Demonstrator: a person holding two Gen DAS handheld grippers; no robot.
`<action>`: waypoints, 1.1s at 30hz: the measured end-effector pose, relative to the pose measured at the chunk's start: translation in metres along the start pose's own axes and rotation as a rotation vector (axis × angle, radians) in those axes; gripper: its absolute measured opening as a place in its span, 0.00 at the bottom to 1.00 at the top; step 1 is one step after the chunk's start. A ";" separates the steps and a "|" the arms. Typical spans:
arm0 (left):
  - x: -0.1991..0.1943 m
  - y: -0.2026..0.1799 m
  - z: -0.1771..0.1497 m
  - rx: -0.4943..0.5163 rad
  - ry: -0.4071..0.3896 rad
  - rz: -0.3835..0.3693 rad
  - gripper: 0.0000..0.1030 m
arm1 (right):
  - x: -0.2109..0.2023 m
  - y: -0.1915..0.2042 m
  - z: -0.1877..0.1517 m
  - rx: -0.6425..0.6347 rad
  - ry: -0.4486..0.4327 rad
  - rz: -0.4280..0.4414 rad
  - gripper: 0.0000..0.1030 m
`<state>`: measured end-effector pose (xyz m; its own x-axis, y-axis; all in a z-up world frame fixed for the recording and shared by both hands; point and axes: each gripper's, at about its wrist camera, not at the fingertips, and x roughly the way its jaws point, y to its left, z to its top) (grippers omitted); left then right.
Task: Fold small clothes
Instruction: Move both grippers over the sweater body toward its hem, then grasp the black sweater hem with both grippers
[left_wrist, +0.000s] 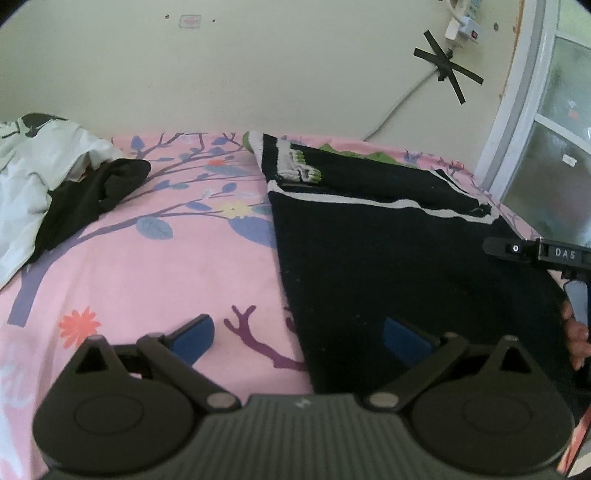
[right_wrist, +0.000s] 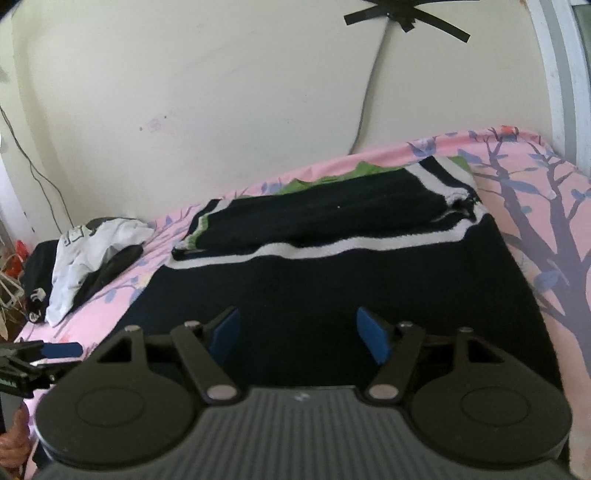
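On the bed with its pink floral sheet (left_wrist: 147, 288), nearest the cameras, both grippers hover with jaws spread and nothing between them: the left gripper (left_wrist: 297, 334) over the near left edge of a black knitted garment (right_wrist: 332, 280), the right gripper (right_wrist: 297, 334) over its near part. Beyond, the garment's white-striped fold lies toward the wall. Far left of it sits a white and black clothes pile (left_wrist: 44, 184).

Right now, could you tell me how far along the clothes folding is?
Done: the black sweater lies partly folded on the pink sheet. In hand: nothing; left gripper and right gripper are open. Left: its final folds, plus the crumpled pile.
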<state>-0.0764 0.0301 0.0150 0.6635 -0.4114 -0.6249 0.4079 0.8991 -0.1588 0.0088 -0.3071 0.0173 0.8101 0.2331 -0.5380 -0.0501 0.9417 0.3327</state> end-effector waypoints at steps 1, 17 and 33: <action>0.000 -0.001 -0.001 0.004 0.001 0.002 0.99 | -0.001 0.001 0.000 -0.013 0.002 -0.010 0.61; 0.003 -0.007 -0.002 0.041 0.019 0.038 1.00 | -0.068 -0.039 -0.017 -0.062 -0.042 -0.163 0.63; -0.044 -0.027 -0.027 0.055 0.193 -0.100 0.80 | -0.171 -0.092 -0.050 0.160 -0.017 0.008 0.64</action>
<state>-0.1333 0.0283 0.0262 0.4879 -0.4569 -0.7438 0.5023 0.8438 -0.1888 -0.1546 -0.4211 0.0398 0.8200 0.2352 -0.5218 0.0360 0.8887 0.4571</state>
